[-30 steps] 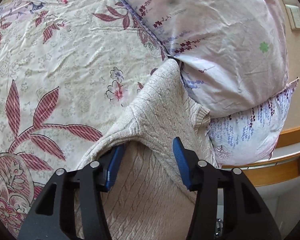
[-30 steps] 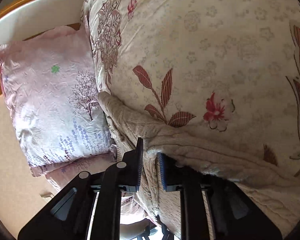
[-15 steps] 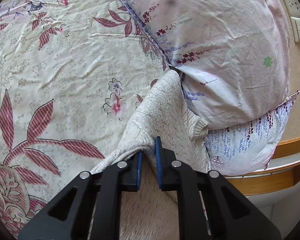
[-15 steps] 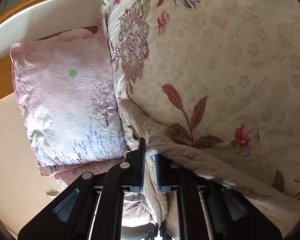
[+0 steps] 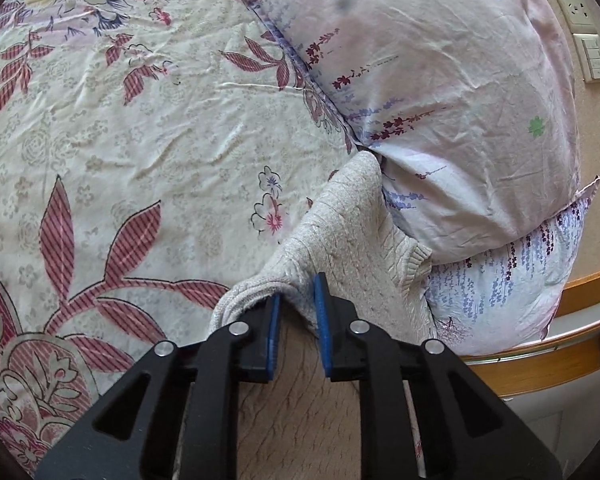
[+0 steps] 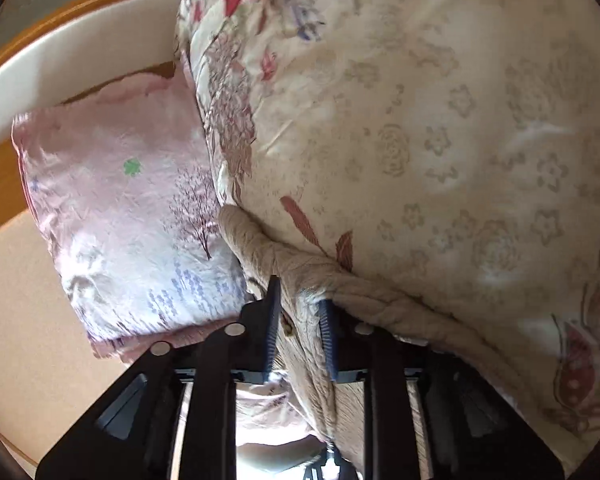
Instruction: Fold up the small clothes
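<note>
A beige cable-knit sweater (image 5: 352,236) lies on the floral bedspread (image 5: 140,140), its far end against the pillows. My left gripper (image 5: 296,300) is shut on a raised fold of its edge, blue pads pinching the knit. In the right wrist view the same sweater (image 6: 300,280) bunches against the bedspread (image 6: 440,140). My right gripper (image 6: 298,308) is shut on a fold of it, and cloth hangs down between the fingers.
Two stacked pink floral pillows (image 5: 440,100) lie at the head of the bed, also in the right wrist view (image 6: 132,208). A wooden bed frame edge (image 5: 560,360) and a wall with sockets (image 5: 580,8) lie beyond. A white and wood rail (image 6: 60,64) runs behind.
My left gripper closed from open onto the sweater's fold and lifted it slightly. My right gripper stayed shut on the sweater and pulled it up, so the view swung toward the bedspread.
</note>
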Demonstrator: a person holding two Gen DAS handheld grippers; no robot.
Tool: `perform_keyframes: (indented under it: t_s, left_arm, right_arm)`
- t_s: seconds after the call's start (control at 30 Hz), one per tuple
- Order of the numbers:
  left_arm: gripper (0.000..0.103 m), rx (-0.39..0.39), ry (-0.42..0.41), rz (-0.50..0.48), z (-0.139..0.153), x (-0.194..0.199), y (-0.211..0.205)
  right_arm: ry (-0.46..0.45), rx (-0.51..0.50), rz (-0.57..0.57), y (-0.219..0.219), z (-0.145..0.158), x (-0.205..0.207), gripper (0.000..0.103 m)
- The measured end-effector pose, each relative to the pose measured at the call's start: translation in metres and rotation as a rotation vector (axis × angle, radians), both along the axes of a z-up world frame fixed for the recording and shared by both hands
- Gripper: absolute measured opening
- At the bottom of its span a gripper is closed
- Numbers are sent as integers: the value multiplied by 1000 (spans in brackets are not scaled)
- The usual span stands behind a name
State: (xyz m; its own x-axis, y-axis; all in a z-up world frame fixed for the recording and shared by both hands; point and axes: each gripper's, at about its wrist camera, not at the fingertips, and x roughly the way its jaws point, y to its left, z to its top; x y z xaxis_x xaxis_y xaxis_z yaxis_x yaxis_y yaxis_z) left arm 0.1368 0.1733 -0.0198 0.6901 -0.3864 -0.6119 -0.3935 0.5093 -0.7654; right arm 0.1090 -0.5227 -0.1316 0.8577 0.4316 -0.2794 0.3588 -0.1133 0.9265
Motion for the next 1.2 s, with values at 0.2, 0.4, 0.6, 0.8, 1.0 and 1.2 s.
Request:
perform_keyframes:
  t_s: [0.2,0.4,0.6,0.8,1.0,1.2]
  left_arm:
    - [35,115,-70,-120,33,-22,-11]
    - [49,280,-155,-306,56,12,-62]
    - [46,318,-53,-339,29,37,-76]
    - [46,377,-53,-379,32,40,-81]
    - [65,393,-112,-439,56,-8,-54]
    - [65,440,-65,-394,51,-68,3]
  right_arm:
    - [-35,-401,67,-2,71,-18,44]
    - [-205,-612,337,45,91,38,44]
    - [-33,-698,362,55,62,60,42]
    - [-67,-671,375,43,59,56,36]
    - [-156,-800,369,9,93,9,66]
    - [-36,-813,454,-26,67,-22,65]
